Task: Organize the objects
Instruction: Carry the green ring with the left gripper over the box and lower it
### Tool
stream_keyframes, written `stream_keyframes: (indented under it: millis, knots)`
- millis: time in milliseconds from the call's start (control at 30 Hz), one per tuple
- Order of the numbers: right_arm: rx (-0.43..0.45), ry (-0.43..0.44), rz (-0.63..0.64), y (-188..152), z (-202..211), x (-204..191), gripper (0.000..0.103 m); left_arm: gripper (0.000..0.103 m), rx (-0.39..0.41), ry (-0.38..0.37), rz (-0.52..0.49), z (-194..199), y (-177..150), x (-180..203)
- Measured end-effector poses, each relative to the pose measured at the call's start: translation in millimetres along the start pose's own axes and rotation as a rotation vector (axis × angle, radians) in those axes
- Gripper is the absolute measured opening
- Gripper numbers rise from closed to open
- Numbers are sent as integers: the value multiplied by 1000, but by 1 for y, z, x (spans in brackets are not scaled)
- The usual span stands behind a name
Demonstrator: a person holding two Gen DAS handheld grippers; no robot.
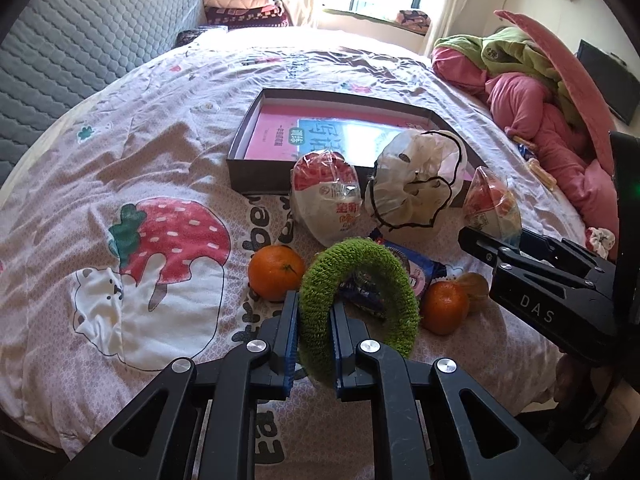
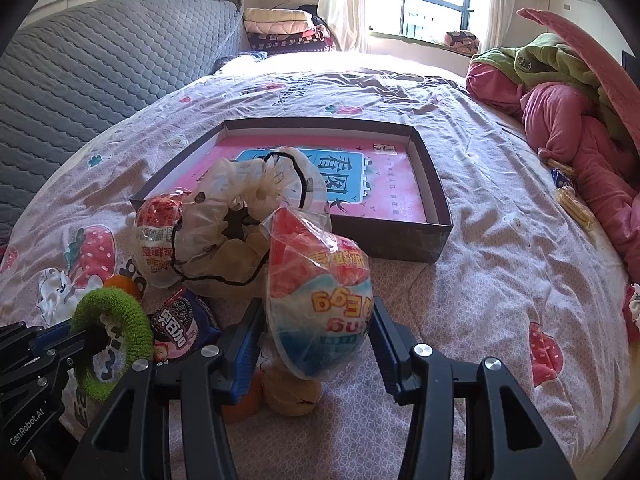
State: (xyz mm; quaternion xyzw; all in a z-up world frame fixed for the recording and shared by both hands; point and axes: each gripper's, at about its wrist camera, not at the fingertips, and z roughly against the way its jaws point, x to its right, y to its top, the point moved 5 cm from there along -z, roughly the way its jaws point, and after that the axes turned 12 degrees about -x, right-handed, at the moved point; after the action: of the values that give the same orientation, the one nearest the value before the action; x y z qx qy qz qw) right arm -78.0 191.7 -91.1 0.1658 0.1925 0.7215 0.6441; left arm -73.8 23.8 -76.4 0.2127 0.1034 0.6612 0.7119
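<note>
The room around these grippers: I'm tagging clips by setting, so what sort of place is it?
Most likely a home bedroom: a bed with a strawberry-print sheet, a quilted grey headboard, and folded blankets by the window.

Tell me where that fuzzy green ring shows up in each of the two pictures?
Left wrist view: the green ring is bottom centre, pinched in the left tongs.
Right wrist view: the same ring sits at the lower left edge, held up by those tongs.
Shared landmark: the shallow dark box with the pink book inside, lying on the bed behind the snacks.
</note>
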Motion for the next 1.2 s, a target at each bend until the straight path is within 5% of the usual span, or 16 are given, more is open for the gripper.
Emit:
stream_keyframes:
  millis: [400, 1200]
  knots:
    - [69, 11, 14, 8, 28, 1, 51, 14, 85, 31, -22, 25, 34, 15]
    - [138, -4, 11, 39, 45, 9, 51, 14, 125, 36, -31, 15, 106, 22]
